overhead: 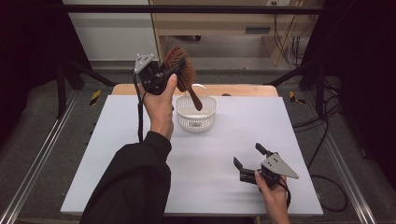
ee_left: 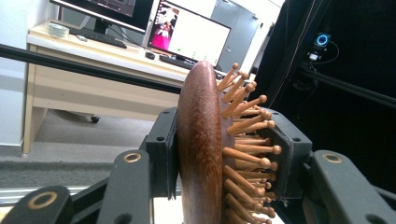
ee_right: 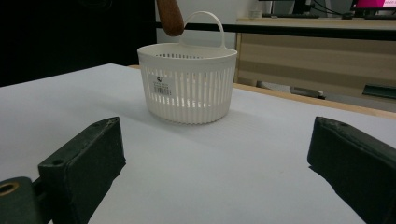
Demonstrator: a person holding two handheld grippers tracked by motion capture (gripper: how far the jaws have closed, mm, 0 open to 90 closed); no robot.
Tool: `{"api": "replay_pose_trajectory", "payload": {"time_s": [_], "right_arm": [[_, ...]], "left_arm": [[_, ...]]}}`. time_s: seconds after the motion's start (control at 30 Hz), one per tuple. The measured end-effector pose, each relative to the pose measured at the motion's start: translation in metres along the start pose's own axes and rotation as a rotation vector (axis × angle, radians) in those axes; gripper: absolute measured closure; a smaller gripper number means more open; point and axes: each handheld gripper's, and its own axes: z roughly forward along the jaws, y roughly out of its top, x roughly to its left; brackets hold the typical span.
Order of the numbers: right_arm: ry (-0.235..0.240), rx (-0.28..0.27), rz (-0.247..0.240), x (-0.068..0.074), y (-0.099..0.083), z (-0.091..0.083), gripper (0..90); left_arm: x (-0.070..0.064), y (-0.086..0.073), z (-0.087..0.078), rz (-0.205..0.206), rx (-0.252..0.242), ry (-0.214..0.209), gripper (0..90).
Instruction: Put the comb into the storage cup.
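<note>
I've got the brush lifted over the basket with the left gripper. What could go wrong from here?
1. The left gripper clamps the brown wooden hairbrush by its head, one jaw against the bristle pins; it might twist or slip.
2. The handle hangs slanted above the white slotted plastic basket; lowered carelessly, it may catch the rim or the loop handle.
3. The basket looks light and could tip; the open right gripper rests apart from it, not steadying it.

A white basket (overhead: 196,113) stands alone mid-table, the hairbrush (overhead: 183,70) handle hanging over its open mouth — bare white table (overhead: 210,158) on every side, free for passage.
</note>
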Motion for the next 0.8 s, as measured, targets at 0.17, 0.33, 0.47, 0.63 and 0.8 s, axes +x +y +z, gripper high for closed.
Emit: {"api": "replay_pose_trajectory", "payload": {"time_s": [0.17,0.33,0.47,0.63,0.8], "right_arm": [[0.003,0.004,0.004,0.001,0.0,0.0,4.1],[0.009,0.007,0.001,0.002,0.0,0.0,4.1],[0.011,0.006,-0.001,0.002,0.001,0.0,4.2],[0.019,0.003,-0.004,0.003,0.001,0.0,4.2],[0.019,0.0,0.007,0.003,0.001,0.0,4.4]], "left_arm": [[0.001,-0.001,0.001,-0.012,-0.002,0.001,51.3],[-0.003,-0.003,0.002,-0.002,0.002,-0.006,51.2],[-0.004,-0.006,0.004,0.0,0.009,-0.007,51.2],[-0.002,-0.011,0.009,0.005,0.016,-0.007,51.2],[0.0,-0.019,0.012,-0.004,0.031,0.009,51.2]]}}
